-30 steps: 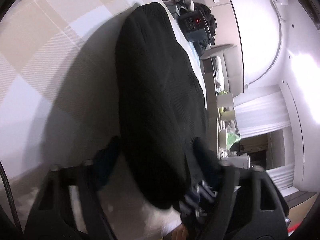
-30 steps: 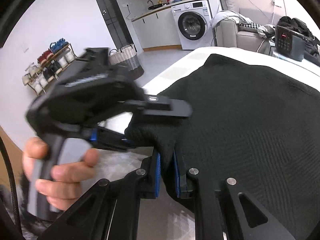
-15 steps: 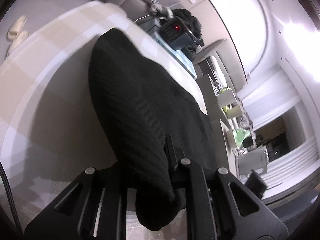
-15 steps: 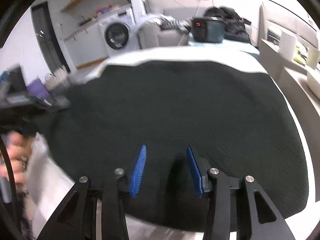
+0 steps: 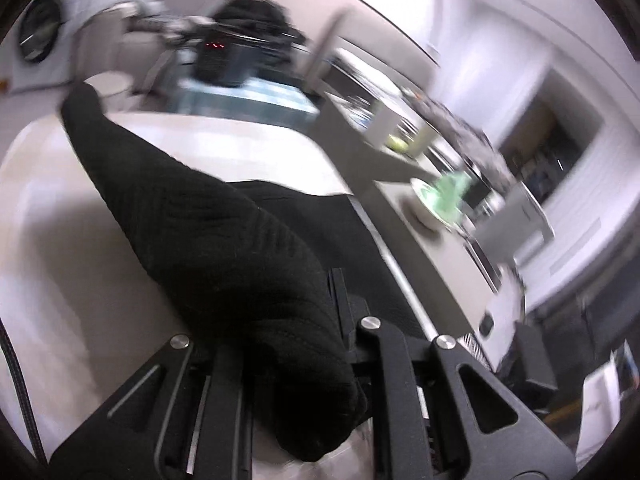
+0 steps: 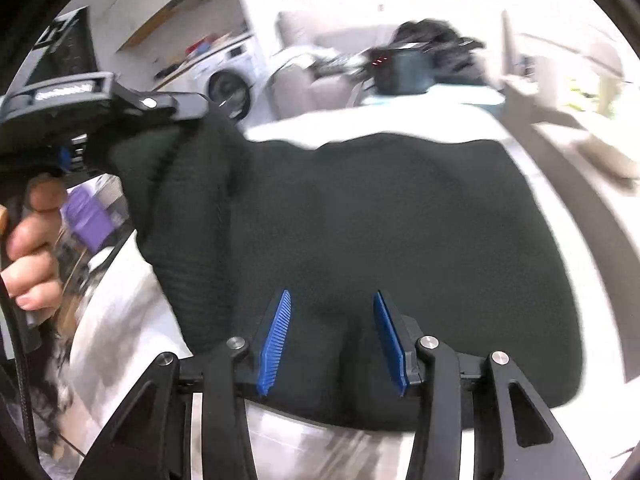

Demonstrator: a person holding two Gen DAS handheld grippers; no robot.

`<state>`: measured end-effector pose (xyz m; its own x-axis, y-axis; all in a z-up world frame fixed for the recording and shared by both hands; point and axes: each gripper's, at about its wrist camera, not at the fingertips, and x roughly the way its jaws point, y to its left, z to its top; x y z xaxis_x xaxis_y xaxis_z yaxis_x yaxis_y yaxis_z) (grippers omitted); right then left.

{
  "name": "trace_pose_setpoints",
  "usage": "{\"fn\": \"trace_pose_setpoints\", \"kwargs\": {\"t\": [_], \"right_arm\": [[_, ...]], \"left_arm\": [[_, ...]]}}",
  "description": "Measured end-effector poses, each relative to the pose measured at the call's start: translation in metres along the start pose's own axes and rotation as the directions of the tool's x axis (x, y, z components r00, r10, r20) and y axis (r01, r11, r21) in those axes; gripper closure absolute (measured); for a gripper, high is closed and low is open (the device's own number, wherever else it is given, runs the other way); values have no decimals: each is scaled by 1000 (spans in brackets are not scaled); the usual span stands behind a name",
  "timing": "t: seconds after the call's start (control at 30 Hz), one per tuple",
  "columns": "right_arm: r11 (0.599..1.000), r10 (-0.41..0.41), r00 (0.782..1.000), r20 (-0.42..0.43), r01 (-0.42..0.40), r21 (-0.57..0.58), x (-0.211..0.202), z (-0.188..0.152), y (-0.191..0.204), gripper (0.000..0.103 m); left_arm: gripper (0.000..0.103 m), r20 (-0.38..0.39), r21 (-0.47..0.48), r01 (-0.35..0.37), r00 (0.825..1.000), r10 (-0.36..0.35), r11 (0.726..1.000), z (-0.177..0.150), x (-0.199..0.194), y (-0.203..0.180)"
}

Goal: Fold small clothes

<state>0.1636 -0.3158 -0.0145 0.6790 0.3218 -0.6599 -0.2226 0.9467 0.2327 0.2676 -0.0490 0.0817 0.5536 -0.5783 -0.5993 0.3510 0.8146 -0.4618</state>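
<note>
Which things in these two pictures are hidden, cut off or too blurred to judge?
- Left wrist view: the black cloth covers the left tool tips, so the contact is hidden.
- Left wrist view: the counter items are motion-blurred, unidentifiable.
- Right wrist view: the right tool stands open; the cloth's near edge is hidden behind it.
- Right wrist view: the hand is cut off by the frame edge.

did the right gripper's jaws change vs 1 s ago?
Yes. The right gripper was pinched on the black knit garment edge a second ago; now its blue pads stand apart over the cloth, which lies on the white table.
</note>
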Motion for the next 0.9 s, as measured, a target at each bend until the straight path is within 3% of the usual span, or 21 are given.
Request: {"fn": "trace_pose_setpoints", "kwargs": {"t": [0.1, 0.2, 0.27, 0.37, 0.43, 0.53, 0.6, 0.7, 0.8, 0.9], "right_arm": [[993, -89, 996, 33, 85, 87, -29, -1, -42, 58], [965, -209, 976, 59, 196, 176, -55, -7, -85, 57], [945, -265, 963, 48, 250, 211, -60, -7, -106, 57], [919, -324, 946, 21, 309, 245, -61, -7, -132, 57], [917, -317, 948, 14, 303, 259, -58, -2, -142, 57], [933, -253, 967, 23, 238, 270, -61, -4, -149, 57], [947, -164, 986, 30, 149, 285, -51, 2, -156, 57], [944, -65, 998, 9, 59, 324, -35, 8, -164, 56], [951, -33, 999, -12, 35, 307, -27, 10, -158, 56], [962, -16, 999, -28, 23, 273, -23, 3, -139, 56]], "left_arm": [[91, -63, 78, 84, 995, -80, 993, 4, 42, -54], [83, -169, 59, 188, 970, -175, 980, -12, 87, -89], [78, -275, 49, 208, 943, -187, 977, -25, 110, -98], [69, -295, 40, 244, 929, -222, 969, -43, 106, -92], [50, -297, 17, 254, 925, -238, 967, -48, 92, -83], [37, -236, 48, 243, 945, -226, 969, -50, 63, -74], [34, -191, 72, 181, 968, -165, 981, -50, 48, -67], [34, -169, 48, 89, 982, -79, 995, -52, 44, -48], [34, -165, 13, 14, 986, -12, 1000, -59, 51, -23], [34, -188, -36, -18, 982, 11, 999, -66, 62, -3]]}}
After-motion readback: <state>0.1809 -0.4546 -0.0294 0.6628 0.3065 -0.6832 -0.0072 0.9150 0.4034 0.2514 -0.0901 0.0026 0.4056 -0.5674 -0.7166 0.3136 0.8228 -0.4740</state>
